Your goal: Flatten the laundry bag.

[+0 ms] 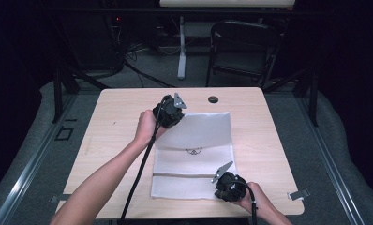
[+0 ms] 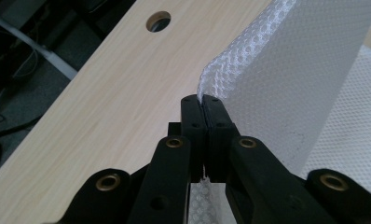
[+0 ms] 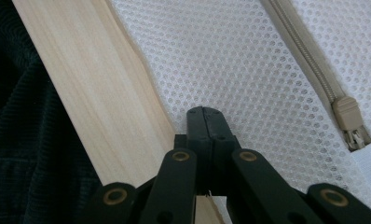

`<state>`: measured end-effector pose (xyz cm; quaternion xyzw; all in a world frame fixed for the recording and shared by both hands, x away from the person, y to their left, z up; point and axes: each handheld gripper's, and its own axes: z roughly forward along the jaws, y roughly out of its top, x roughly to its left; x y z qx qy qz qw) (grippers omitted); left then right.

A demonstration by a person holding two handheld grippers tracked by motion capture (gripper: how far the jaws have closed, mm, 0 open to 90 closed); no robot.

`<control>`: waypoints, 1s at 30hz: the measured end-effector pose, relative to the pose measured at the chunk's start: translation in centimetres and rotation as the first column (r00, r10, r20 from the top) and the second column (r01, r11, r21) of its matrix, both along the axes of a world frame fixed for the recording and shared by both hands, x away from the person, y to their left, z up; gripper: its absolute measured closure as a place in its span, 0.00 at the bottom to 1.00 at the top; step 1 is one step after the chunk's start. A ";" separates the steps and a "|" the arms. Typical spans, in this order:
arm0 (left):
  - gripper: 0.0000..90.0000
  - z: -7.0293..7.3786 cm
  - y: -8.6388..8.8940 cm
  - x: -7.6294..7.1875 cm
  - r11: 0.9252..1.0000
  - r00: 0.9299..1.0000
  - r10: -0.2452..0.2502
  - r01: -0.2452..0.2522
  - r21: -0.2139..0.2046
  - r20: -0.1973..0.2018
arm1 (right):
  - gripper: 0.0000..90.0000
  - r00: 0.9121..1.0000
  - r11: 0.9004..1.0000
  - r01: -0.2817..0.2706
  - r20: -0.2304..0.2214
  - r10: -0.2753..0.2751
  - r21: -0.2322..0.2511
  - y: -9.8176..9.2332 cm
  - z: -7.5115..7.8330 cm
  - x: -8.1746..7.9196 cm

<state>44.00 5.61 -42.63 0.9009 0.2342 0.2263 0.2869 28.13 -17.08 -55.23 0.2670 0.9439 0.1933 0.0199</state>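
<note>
The left gripper (image 2: 203, 100) was closed on the far left corner of the white mesh bag (image 1: 198, 140) and held it up above the table (image 1: 119, 122), while the right gripper (image 3: 205, 112), also closed, pinned the near right edge, so the fold would go toward the person.

Both hand-held grippers (image 1: 171, 111) (image 1: 227, 183) clamped, left raised

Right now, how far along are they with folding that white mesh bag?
Early. Done: left tongs have pinched a far corner of the mesh bag and lifted it off the table. In hand: right tongs pin its near edge. Left: laying the raised flap over and flattening it.
</note>
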 end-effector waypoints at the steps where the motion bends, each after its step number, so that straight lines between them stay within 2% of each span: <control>1: 0.99 0.0 0.0 0.1 1.000 1.000 0.007 -0.007 0.000 0.007 | 1.00 1.000 1.000 -0.003 -0.002 0.003 -0.003 0.0 0.0 0.0; 3: 0.99 0.0 0.0 0.3 1.000 1.000 0.015 -0.015 0.006 0.016 | 1.00 1.000 1.000 -0.003 -0.002 0.003 0.015 0.0 -0.1 -0.1; 6: 0.99 0.0 0.0 0.7 0.999 0.999 0.038 -0.038 0.011 0.028 | 1.00 1.000 1.000 -0.016 -0.001 0.016 -0.010 0.0 0.1 -0.1; 8: 0.99 -0.1 -0.1 0.9 0.999 0.998 0.048 -0.049 0.018 0.043 | 1.00 1.000 1.000 -0.013 -0.005 0.013 -0.003 0.0 0.0 -0.1; 9: 0.99 -0.2 -0.1 1.0 0.998 0.997 0.058 -0.058 0.011 0.043 | 1.00 1.000 1.000 -0.003 -0.013 0.003 0.018 0.0 -0.1 -0.2; 10: 0.99 -0.3 -0.2 1.2 0.998 0.997 0.064 -0.065 0.009 0.045 | 1.00 1.000 1.000 -0.021 -0.016 0.020 -0.014 -0.1 0.1 0.0; 11: 0.99 -0.4 -0.2 1.3 0.998 0.997 0.069 -0.070 0.007 0.044 | 1.00 1.000 1.000 -0.019 -0.023 0.019 -0.012 -0.2 0.1 0.1; 12: 0.99 -0.5 -0.2 1.5 0.997 0.996 0.075 -0.075 0.003 0.043 | 1.00 0.999 0.999 0.003 -0.034 -0.002 0.033 -0.2 -0.1 0.0; 14: 0.99 -0.7 -0.2 1.8 0.996 0.995 0.086 -0.086 -0.003 0.040 | 1.00 0.999 1.000 -0.006 -0.034 0.006 0.014 -0.3 0.0 0.2; 17: 0.99 -1.1 -0.2 2.3 0.994 0.994 0.105 -0.105 -0.007 0.040 | 1.00 0.999 0.999 -0.002 -0.046 0.003 0.035 -0.2 -0.1 0.0; 19: 0.99 -1.4 -0.3 2.6 0.993 0.993 0.115 -0.115 -0.007 0.034 | 1.00 0.999 1.000 -0.017 -0.040 0.018 0.008 -0.1 0.0 0.0; 22: 0.99 -1.9 -0.4 3.1 0.991 0.991 0.132 -0.132 -0.011 0.033 | 1.00 0.998 1.000 -0.017 -0.053 0.018 0.024 0.0 -0.1 -0.1; 30: 0.99 -3.1 -1.1 4.1 0.988 0.987 0.156 -0.156 -0.006 0.023 | 1.00 0.997 1.000 -0.017 -0.074 0.018 0.013 0.3 0.0 -0.4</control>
